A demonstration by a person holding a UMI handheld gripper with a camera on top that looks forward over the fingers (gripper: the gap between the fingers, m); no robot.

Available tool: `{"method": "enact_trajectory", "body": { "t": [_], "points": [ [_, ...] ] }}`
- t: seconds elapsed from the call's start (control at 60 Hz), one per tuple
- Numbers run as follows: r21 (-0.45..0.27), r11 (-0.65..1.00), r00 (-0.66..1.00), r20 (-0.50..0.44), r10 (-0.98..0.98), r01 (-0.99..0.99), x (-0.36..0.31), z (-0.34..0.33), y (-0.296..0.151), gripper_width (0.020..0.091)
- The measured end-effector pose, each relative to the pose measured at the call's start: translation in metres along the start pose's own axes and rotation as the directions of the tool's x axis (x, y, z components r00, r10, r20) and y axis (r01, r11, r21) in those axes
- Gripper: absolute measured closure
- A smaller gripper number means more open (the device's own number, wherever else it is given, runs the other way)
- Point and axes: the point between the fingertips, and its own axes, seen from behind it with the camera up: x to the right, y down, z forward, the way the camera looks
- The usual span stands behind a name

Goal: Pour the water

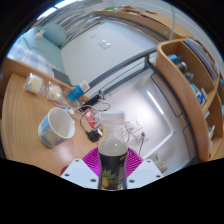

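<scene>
A clear plastic bottle (112, 152) with a dark yellow-patterned label and a white cap stands upright between my fingers, and my gripper (112, 165) is shut on it, both magenta pads (93, 160) pressing its sides. It is held above the wooden table (20, 75). Ahead and to the left sits a white mug (56, 127) with its opening facing up. Just beyond the bottle's cap is a small red-and-white item (92, 119), partly hidden.
A blue-capped bottle (75, 92) and clear plastic packaging (38, 84) lie farther back on the table. A wooden shelf unit (195, 80) with items rises on the right. Cables (135, 128) trail over the grey floor beside the table edge.
</scene>
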Motion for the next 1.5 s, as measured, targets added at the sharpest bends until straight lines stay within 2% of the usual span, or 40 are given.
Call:
{"method": "enact_trajectory", "body": {
  "t": [0.117, 0.2, 0.25, 0.467, 0.7, 0.967, 1.0, 1.1, 1.15, 1.5],
  "points": [
    [0.011, 0.916, 0.913, 0.085, 0.398, -0.4, -0.017, -0.004, 0.008, 0.083],
    [0.014, 0.822, 0.811, 0.172, 0.56, -0.57, -0.021, -0.006, 0.014, 0.083],
    [0.015, 0.768, 0.758, 0.175, 0.629, -0.64, -0.029, -0.002, 0.012, 0.0832],
    [-0.004, 0.633, 0.617, 0.217, 0.756, -0.774, -0.041, 0.01, 0.028, 0.0832],
    [0.023, 0.553, 0.545, 0.203, 0.813, -0.833, -0.036, 0.009, 0.036, 0.0819],
    [0.025, 0.538, 0.532, 0.199, 0.823, -0.842, -0.035, 0.007, 0.039, 0.0684],
    [0.006, 0.53, 0.521, 0.196, 0.831, -0.848, -0.037, 0.006, 0.042, 0.0636],
    [-0.04, 0.507, 0.495, 0.164, 0.854, -0.861, -0.041, -0.001, 0.052, 0.0396],
    [-0.051, 0.502, 0.491, 0.144, 0.859, -0.864, -0.042, -0.008, 0.057, 0.032],
    [-0.061, 0.436, 0.44, -0.093, 0.893, -0.898, -0.03, -0.103, 0.099, 0.0301]
  ]
}}
